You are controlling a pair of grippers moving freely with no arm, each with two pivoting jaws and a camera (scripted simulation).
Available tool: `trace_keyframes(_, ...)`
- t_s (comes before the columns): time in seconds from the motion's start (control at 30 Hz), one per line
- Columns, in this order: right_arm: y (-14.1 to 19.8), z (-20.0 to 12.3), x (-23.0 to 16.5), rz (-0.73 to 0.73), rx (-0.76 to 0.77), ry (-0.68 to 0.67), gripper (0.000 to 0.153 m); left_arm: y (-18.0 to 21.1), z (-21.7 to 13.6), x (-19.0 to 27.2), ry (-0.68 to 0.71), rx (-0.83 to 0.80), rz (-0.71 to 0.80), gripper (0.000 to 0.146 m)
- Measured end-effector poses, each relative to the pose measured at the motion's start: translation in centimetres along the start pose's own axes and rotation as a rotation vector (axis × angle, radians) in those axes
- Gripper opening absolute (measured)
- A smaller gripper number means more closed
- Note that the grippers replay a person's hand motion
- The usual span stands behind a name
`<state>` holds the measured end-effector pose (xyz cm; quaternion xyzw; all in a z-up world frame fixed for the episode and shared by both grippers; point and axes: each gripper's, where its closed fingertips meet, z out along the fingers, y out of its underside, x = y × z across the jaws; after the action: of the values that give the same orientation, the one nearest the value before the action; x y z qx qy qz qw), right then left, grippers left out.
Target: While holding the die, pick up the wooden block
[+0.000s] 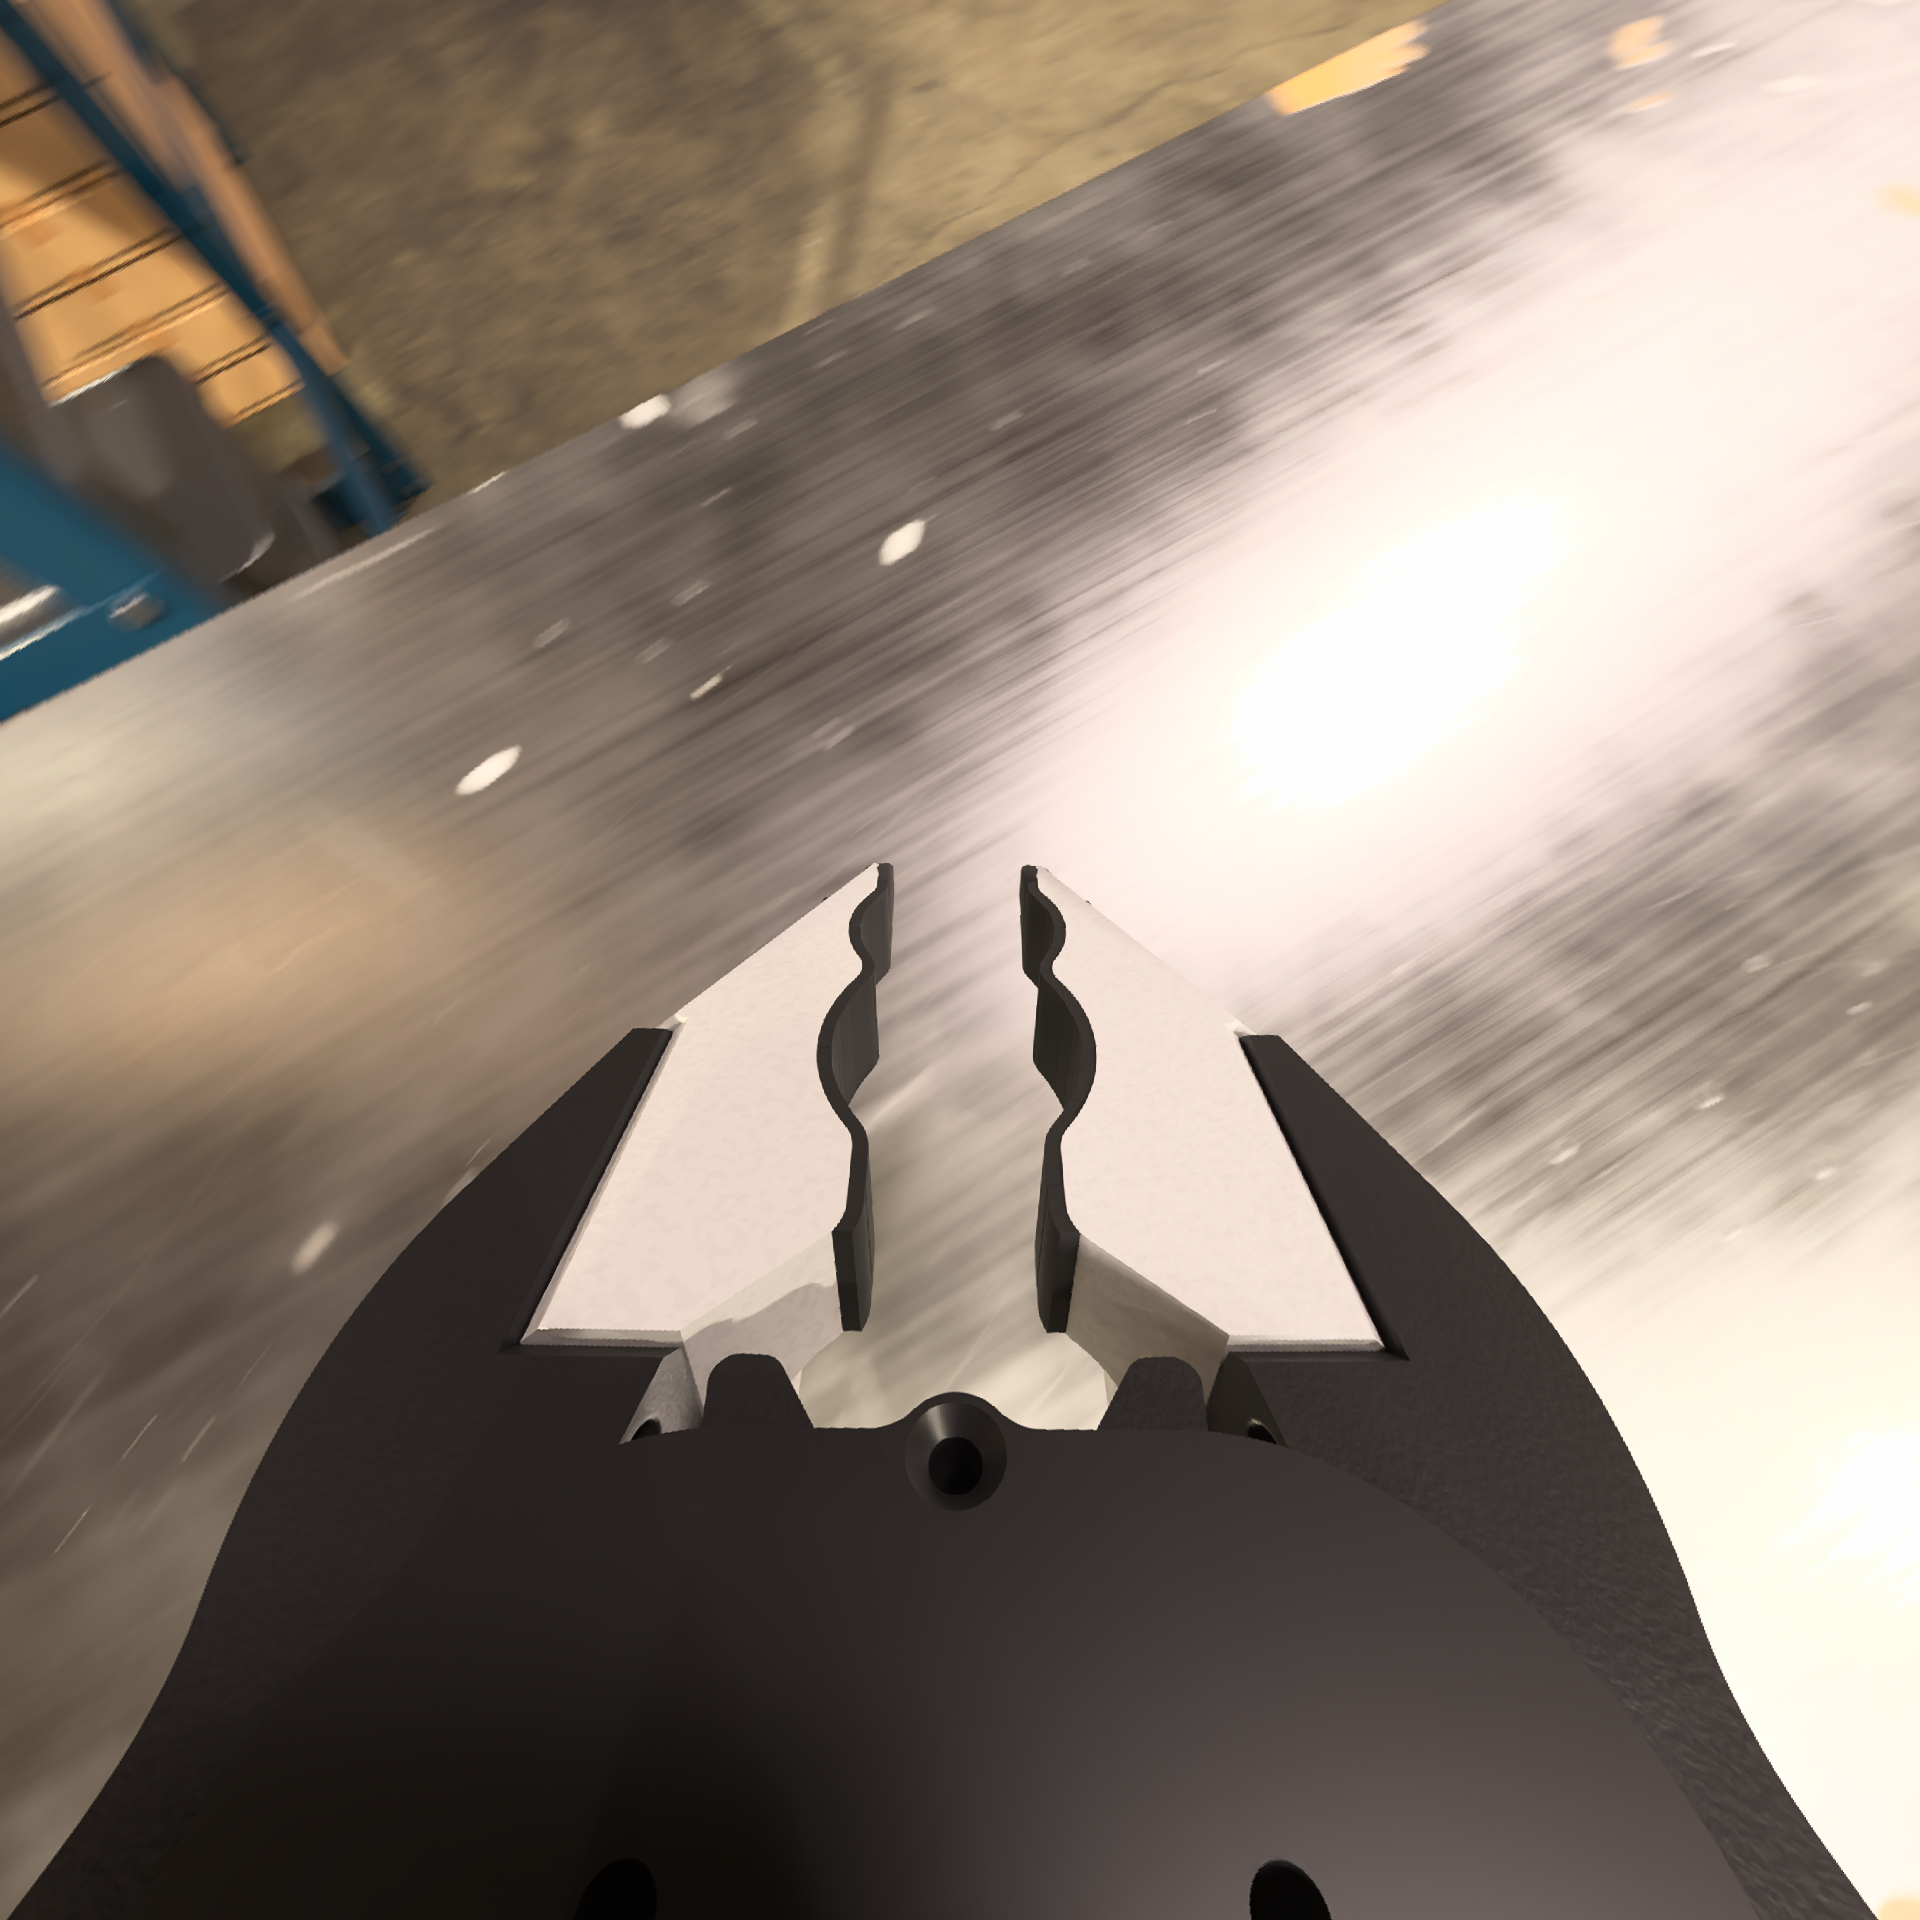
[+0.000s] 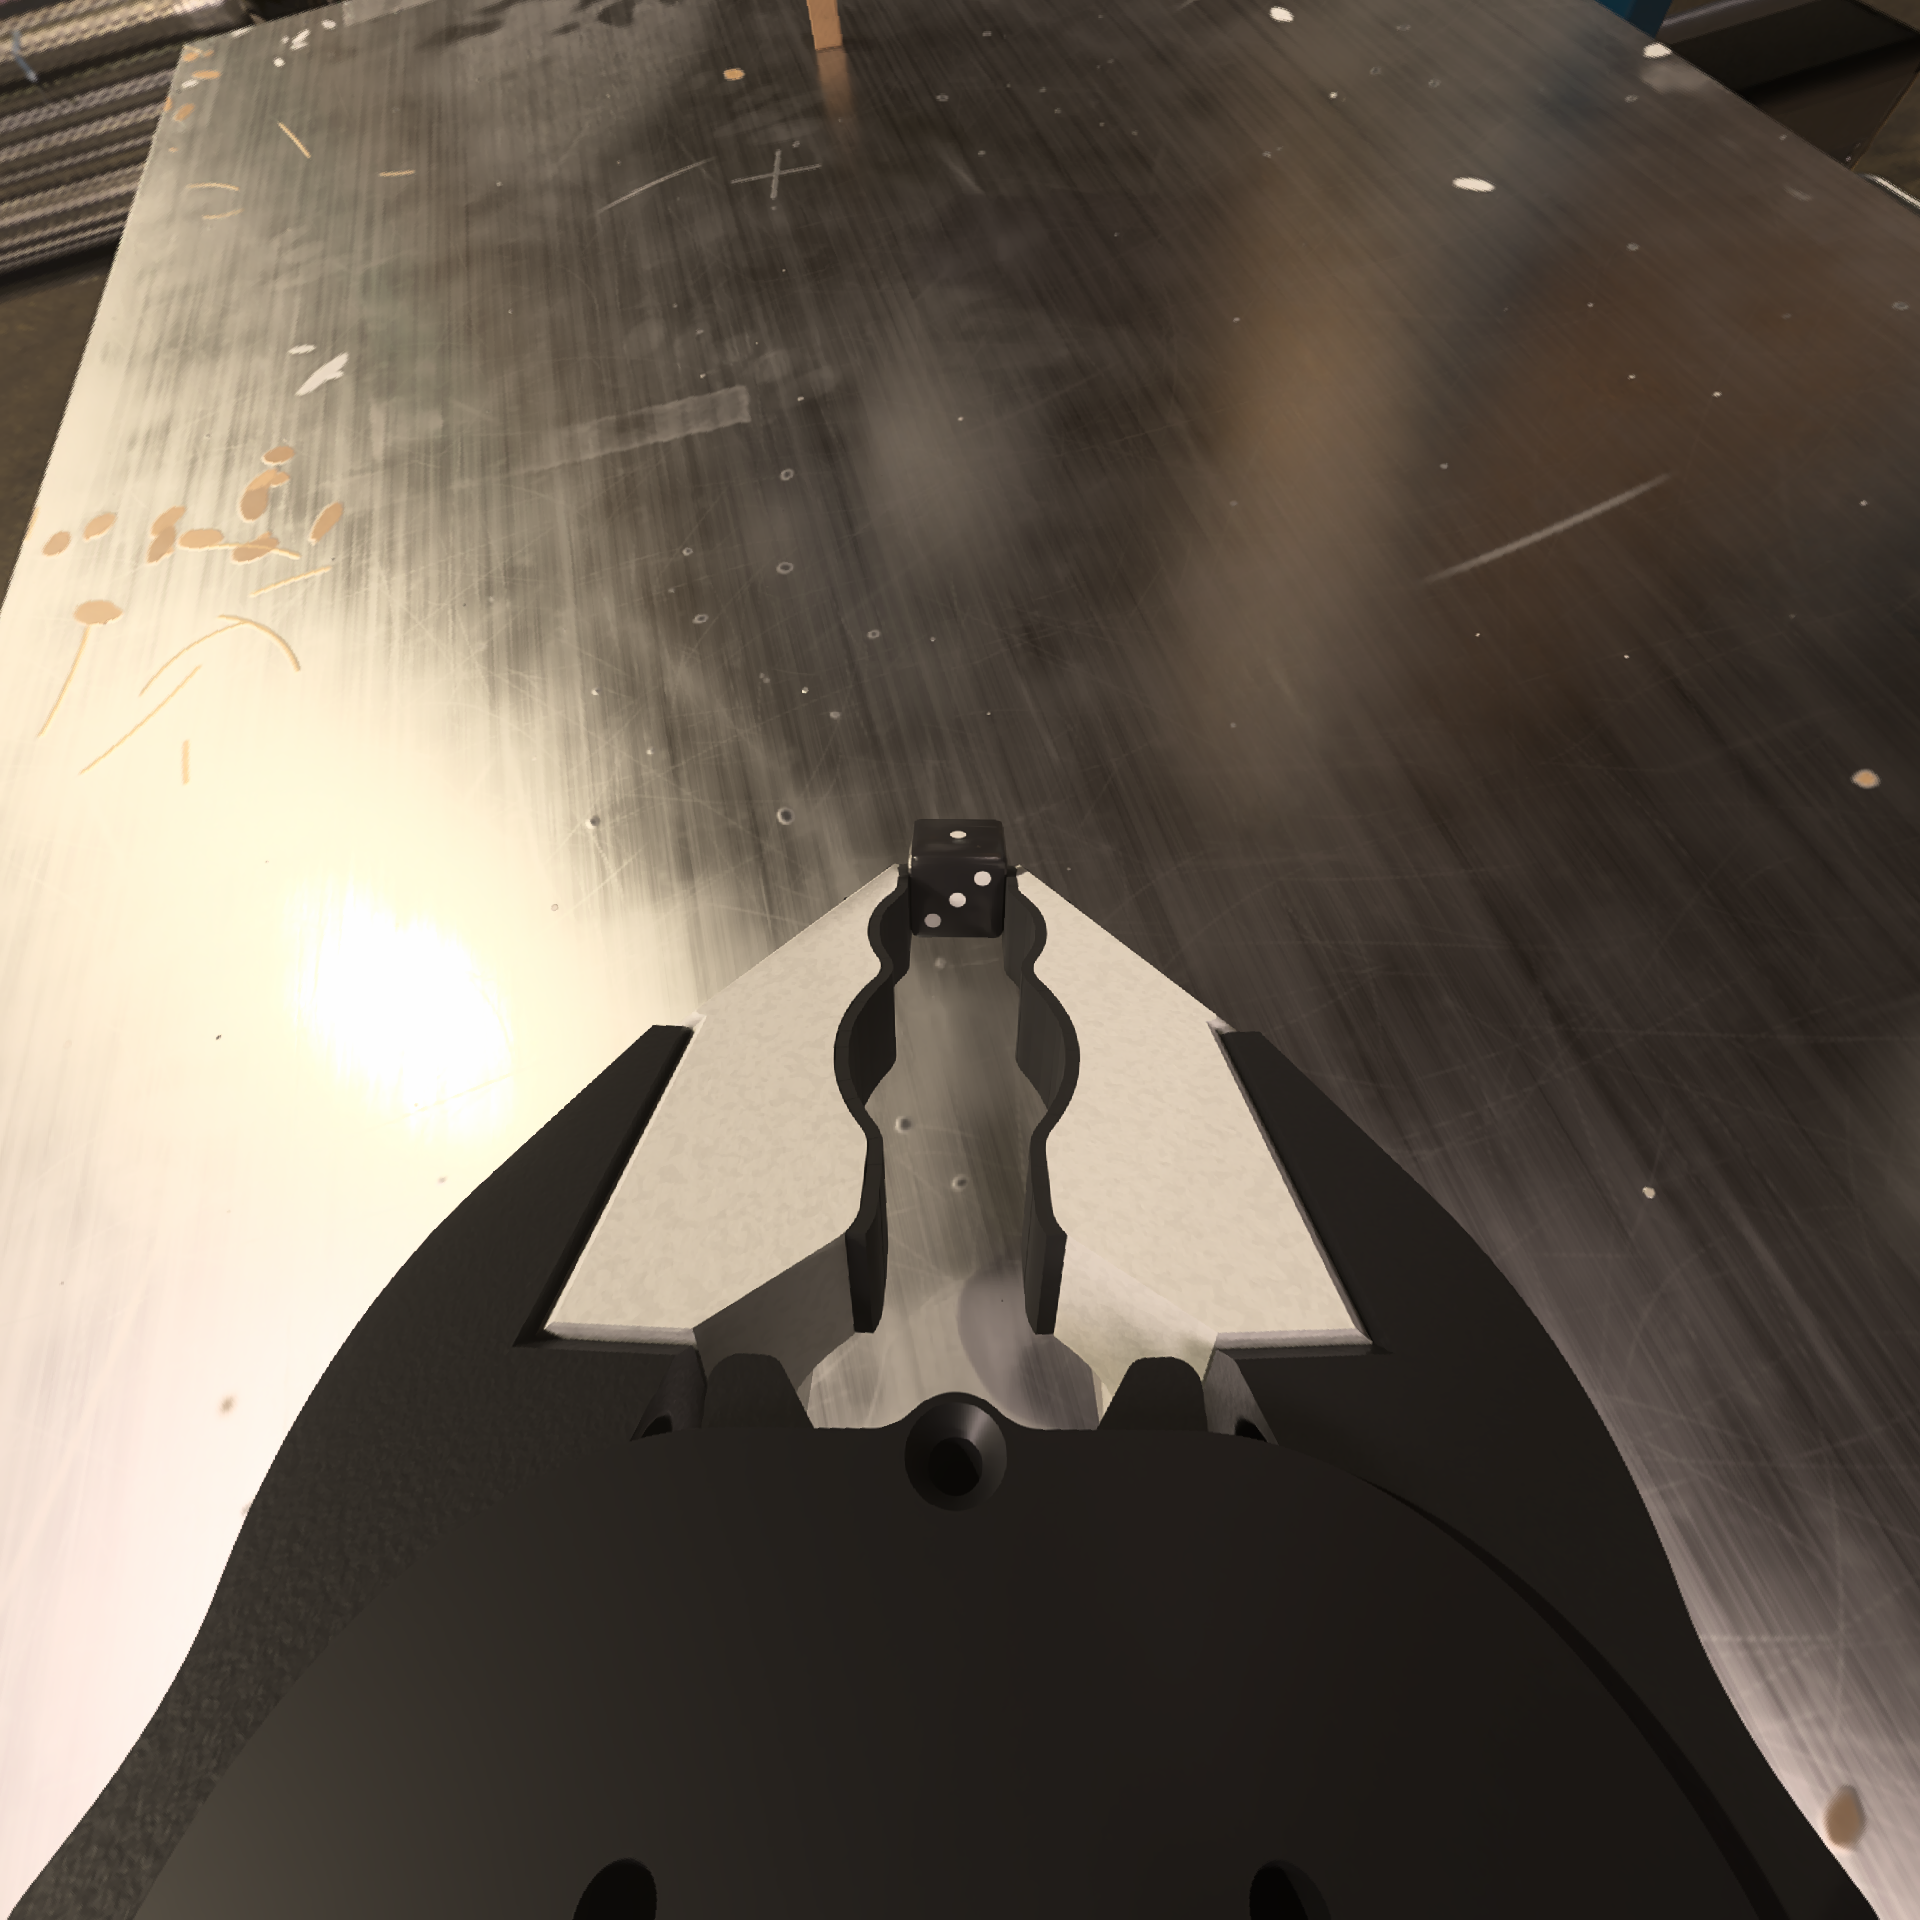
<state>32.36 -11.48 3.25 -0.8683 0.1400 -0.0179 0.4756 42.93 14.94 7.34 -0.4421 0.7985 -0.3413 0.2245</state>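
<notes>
In the right wrist view my right gripper (image 2: 957, 896) is shut on a small black die (image 2: 957, 881) with white pips, held at the fingertips above the metal table (image 2: 1351, 727). The bottom end of a wooden block (image 2: 828, 29) shows at the table's far edge, straight ahead at the top of the view, mostly cut off. In the left wrist view my left gripper (image 1: 957, 883) is open with a narrow gap and nothing between its fingers. It hovers over the bare table (image 1: 1351, 520), tilted. Neither the block nor the die shows in that view.
The brushed metal table has scratches, pale flecks and orange paint marks (image 2: 197, 535) at the left. Its left edge (image 2: 94, 395) borders a dark floor. In the left wrist view the table's far edge (image 1: 727, 364) runs diagonally, with blue shelving (image 1: 312, 343) and cardboard boxes beyond.
</notes>
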Motion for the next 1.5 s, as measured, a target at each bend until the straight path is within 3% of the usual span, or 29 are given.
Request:
trace_keyframes(0.13,0.1,0.1,-0.1,-0.005,-0.006,-0.010,0.016,6.2,-5.4,-7.8,-0.189,-0.129,-0.119,0.027)
trace_keyframes(0.2,0.1,0.1,-0.2,-0.007,-0.009,-0.011,0.016,9.5,-7.0,-10.1,-0.220,-0.193,-0.188,0.030)
trace_keyframes(0.37,0.1,0.1,-0.1,-0.004,-0.011,-0.005,0.016,14.2,-6.8,-11.7,-0.192,-0.235,-0.310,0.034)
trace_keyframes(0.8,0.2,0.2,0.2,0.002,-0.019,0.016,0.016,14.1,-4.9,-12.7,-0.184,-0.222,-0.318,0.027)
trace_keyframes(0.93,0.2,0.2,0.2,0.004,-0.023,0.018,0.016,14.0,-4.8,-12.7,-0.192,-0.217,-0.279,0.009)
trace_keyframes(1.3,0.3,0.2,0.3,0.009,-0.026,0.020,0.016,13.6,-4.7,-12.5,-0.188,-0.201,-0.233,0.009)
trace_keyframes(1.5,0.3,0.2,0.3,0.014,-0.028,0.017,0.016,10.8,-5.4,-10.8,-0.177,-0.109,-0.167,0.009)
